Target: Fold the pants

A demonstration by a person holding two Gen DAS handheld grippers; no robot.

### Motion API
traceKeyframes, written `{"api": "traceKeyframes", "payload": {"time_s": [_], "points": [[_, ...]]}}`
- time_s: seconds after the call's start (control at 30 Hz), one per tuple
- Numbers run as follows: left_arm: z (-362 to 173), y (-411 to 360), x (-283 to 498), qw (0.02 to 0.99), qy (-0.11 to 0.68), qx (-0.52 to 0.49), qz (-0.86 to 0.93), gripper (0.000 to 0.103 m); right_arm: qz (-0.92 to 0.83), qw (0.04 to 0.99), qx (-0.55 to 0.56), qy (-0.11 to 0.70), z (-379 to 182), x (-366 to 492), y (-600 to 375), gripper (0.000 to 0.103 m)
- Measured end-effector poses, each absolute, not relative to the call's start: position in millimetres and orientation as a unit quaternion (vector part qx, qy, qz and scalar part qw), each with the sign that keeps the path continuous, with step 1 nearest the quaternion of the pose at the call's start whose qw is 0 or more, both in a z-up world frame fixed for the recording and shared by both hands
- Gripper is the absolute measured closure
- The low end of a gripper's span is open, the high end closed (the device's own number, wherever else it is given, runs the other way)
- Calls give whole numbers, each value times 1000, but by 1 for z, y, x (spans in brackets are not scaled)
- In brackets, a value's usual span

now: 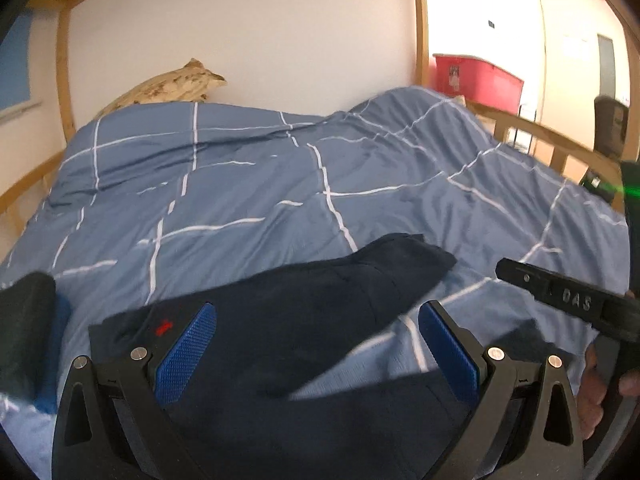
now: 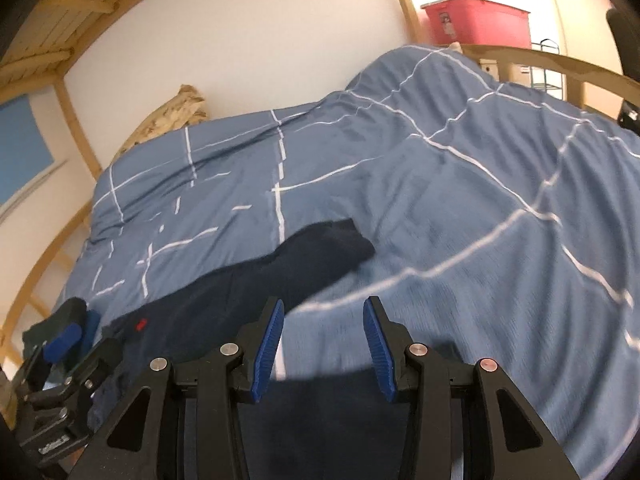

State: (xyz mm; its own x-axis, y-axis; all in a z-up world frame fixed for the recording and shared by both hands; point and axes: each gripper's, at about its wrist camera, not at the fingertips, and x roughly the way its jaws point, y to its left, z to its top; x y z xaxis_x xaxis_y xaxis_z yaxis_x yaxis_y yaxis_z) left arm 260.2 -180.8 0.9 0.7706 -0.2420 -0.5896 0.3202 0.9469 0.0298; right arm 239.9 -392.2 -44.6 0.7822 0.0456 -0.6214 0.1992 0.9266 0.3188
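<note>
Pants (image 1: 304, 320), dark navy, spread across the blue checked duvet (image 1: 248, 184) on the bed, one leg reaching away toward the far side, the waist end nearest and partly under both tools. Small red mark (image 1: 163, 326) near the left edge of the cloth.

Left gripper (image 1: 316, 344): jaws wide, straddling the fabric, nothing pinched. Right gripper (image 2: 323, 344): jaws also wide, hovering over the gap between the legs, empty.

Best taken by pinching one layer edge at each side, near hem or waistband, then lifting evenly to keep the crease straight. Dark bundle (image 1: 28, 320) at far left close to the pants; worth avoiding. Plenty of open duvet beyond and to the right; wooden rail (image 1: 532, 136) well apart.
</note>
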Motion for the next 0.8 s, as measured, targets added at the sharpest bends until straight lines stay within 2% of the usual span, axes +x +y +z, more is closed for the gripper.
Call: {"api": "traceKeyframes", "payload": {"time_s": [0.27, 0.53, 0.57, 0.6, 0.63, 0.7, 0.8], "points": [[-33, -198, 319, 921, 361, 73, -124, 0, -31, 891, 244, 382, -87, 321, -420, 61], [-49, -204, 335, 922, 366, 69, -104, 0, -29, 835, 348, 426, -133, 356, -444, 61], [-51, -205, 337, 921, 369, 68, -105, 0, -24, 829, 358, 429, -137, 358, -444, 65], [-52, -206, 338, 920, 370, 68, -106, 0, -17, 827, 360, 431, -139, 360, -443, 77], [-54, -207, 339, 920, 370, 69, -104, 0, -10, 830, 355, 430, -140, 360, -441, 82], [-55, -208, 341, 921, 369, 73, -96, 0, -10, 838, 343, 424, -138, 360, -440, 87], [-57, -208, 342, 921, 371, 67, -96, 0, -15, 852, 331, 406, -132, 354, -442, 90]]}}
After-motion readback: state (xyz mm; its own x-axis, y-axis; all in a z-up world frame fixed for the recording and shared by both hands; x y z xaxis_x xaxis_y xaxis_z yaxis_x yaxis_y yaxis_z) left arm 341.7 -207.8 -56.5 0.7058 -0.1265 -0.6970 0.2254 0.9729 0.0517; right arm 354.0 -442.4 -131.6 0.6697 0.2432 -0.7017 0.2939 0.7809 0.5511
